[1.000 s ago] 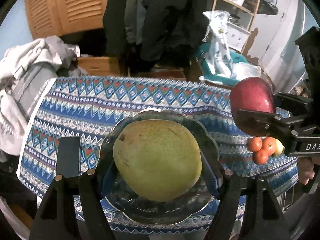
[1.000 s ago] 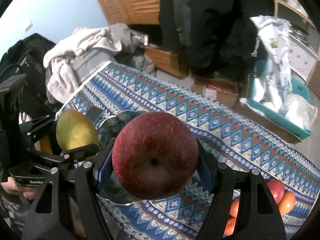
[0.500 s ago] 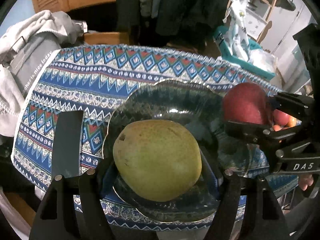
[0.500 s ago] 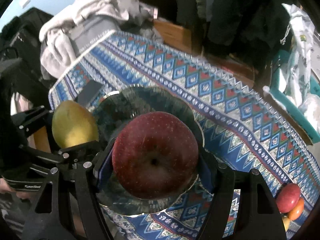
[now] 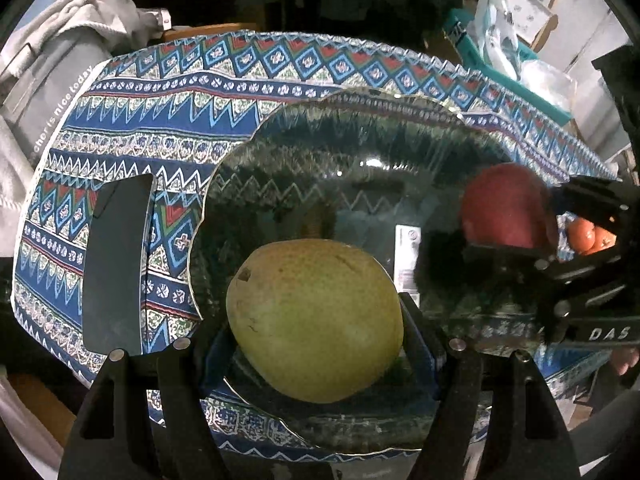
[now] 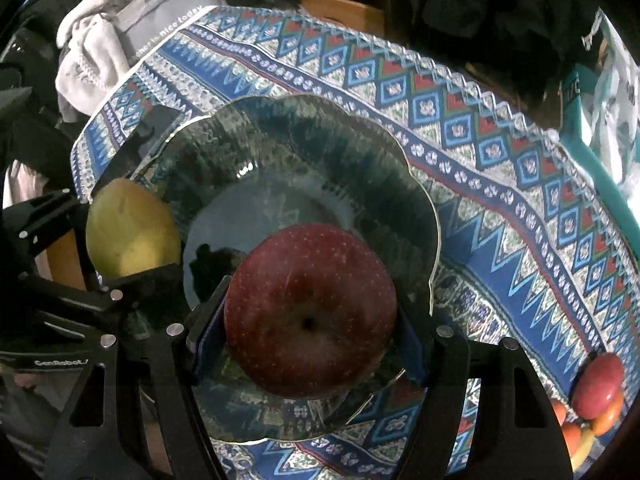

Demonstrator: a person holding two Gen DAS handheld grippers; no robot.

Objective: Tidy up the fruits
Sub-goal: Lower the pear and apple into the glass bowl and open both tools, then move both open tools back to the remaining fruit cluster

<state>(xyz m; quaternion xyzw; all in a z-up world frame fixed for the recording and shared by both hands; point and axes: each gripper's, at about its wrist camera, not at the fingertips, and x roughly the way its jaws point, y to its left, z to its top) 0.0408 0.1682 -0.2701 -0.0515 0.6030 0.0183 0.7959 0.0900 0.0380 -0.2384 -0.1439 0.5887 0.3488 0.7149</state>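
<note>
My left gripper [image 5: 316,334] is shut on a yellow-green pear [image 5: 316,316] and holds it low over the near part of a dark glass plate [image 5: 360,128]. My right gripper [image 6: 310,326] is shut on a red apple [image 6: 310,308] over the same plate [image 6: 304,132], toward its right side. In the left wrist view the apple [image 5: 504,210] and right gripper [image 5: 516,220] show at the right. In the right wrist view the pear [image 6: 130,228] and left gripper [image 6: 124,240] show at the left.
The plate sits on a blue patterned tablecloth [image 5: 168,92]. A dark flat rectangle [image 5: 114,264] lies left of the plate. More fruits, a red apple [image 6: 598,384] and oranges [image 6: 570,436], lie at the table's right end. Grey clothes [image 5: 52,60] pile beyond the left edge.
Both grippers have come down and forward over the plate, each still holding its fruit. The plate now fills much more of both views.
</note>
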